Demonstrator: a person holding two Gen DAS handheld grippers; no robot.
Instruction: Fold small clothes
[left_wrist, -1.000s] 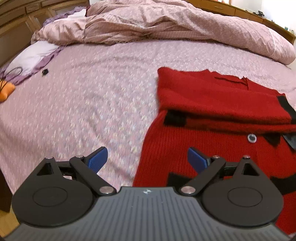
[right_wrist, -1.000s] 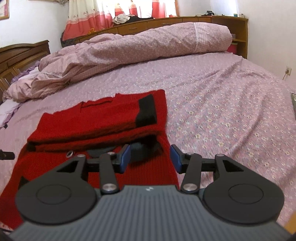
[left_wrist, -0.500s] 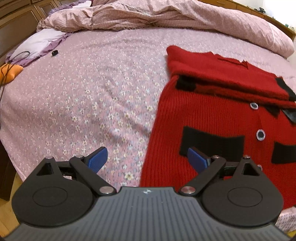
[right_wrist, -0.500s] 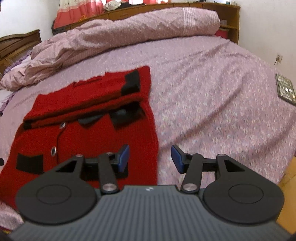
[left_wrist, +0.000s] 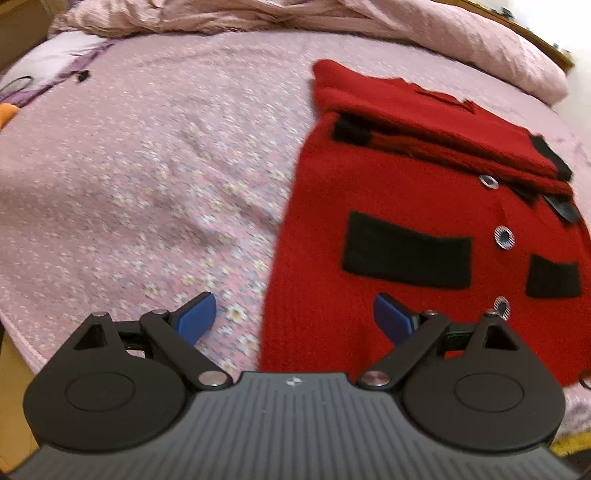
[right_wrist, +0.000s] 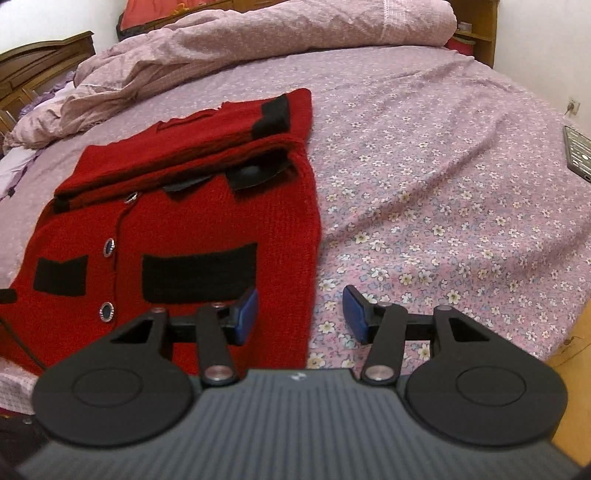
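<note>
Left wrist view shows our red knitted cardigan (left_wrist: 399, 206) lying flat on the flowered bedspread (left_wrist: 147, 177), sleeves folded across its top, with black pocket patches and round buttons. Our left tongs (left_wrist: 294, 317) gape wide over its near left edge; our right tongs (right_wrist: 300, 314) spread over its right edge.
</note>
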